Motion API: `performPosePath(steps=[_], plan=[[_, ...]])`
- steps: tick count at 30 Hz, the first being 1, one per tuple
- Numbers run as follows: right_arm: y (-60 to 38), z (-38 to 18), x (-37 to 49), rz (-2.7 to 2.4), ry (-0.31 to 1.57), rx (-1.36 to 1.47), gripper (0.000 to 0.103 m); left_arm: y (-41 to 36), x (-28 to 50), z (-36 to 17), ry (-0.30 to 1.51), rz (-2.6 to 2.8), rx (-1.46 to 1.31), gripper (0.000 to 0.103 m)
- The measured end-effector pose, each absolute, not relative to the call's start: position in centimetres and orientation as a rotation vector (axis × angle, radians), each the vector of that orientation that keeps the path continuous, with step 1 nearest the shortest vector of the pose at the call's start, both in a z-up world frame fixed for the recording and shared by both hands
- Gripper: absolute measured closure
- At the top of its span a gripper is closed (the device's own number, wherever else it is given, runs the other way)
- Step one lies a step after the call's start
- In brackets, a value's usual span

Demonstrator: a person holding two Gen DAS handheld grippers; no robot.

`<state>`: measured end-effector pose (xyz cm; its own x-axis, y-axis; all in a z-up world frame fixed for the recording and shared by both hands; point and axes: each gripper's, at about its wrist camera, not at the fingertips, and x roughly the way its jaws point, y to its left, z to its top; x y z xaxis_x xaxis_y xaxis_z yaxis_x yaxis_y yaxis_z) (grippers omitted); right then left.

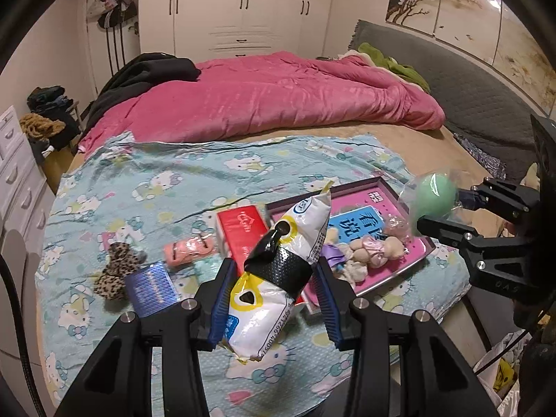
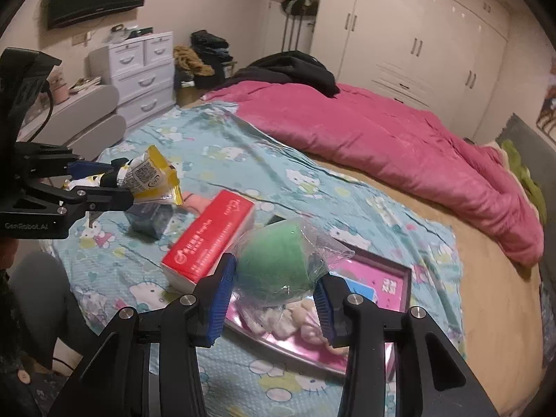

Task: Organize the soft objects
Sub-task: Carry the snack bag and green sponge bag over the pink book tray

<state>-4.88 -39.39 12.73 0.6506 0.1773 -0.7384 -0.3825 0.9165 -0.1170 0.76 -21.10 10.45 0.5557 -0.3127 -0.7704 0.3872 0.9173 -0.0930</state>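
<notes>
My left gripper (image 1: pixel 274 299) is shut on a white, yellow and black soft pouch (image 1: pixel 278 278), held above the Hello Kitty blanket (image 1: pixel 166 187); it also shows in the right wrist view (image 2: pixel 146 177). My right gripper (image 2: pixel 274 299) is shut on a green sponge ball in a clear bag (image 2: pixel 278 267), held over the pink tray (image 2: pixel 392 278). That ball shows in the left wrist view (image 1: pixel 432 198) above the tray (image 1: pixel 378 191). Small plush toys (image 1: pixel 371 250) lie in the tray.
A red tissue pack (image 1: pixel 243 232), a pink toy car (image 1: pixel 189 248), a leopard bow (image 1: pixel 116 274) and a blue pack (image 1: pixel 151 288) lie on the blanket. A pink quilt (image 1: pixel 271 97) covers the far bed. White drawers (image 2: pixel 142 66) stand at left.
</notes>
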Motion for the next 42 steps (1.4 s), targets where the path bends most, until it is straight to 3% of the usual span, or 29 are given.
performPosePath(steps=[42], plan=[[-51.8, 5.3, -4.7, 0.064, 0.935, -0.111, 0.058, -34.3, 3.4, -0.6, 1.098, -0.602, 0.174, 0.058]])
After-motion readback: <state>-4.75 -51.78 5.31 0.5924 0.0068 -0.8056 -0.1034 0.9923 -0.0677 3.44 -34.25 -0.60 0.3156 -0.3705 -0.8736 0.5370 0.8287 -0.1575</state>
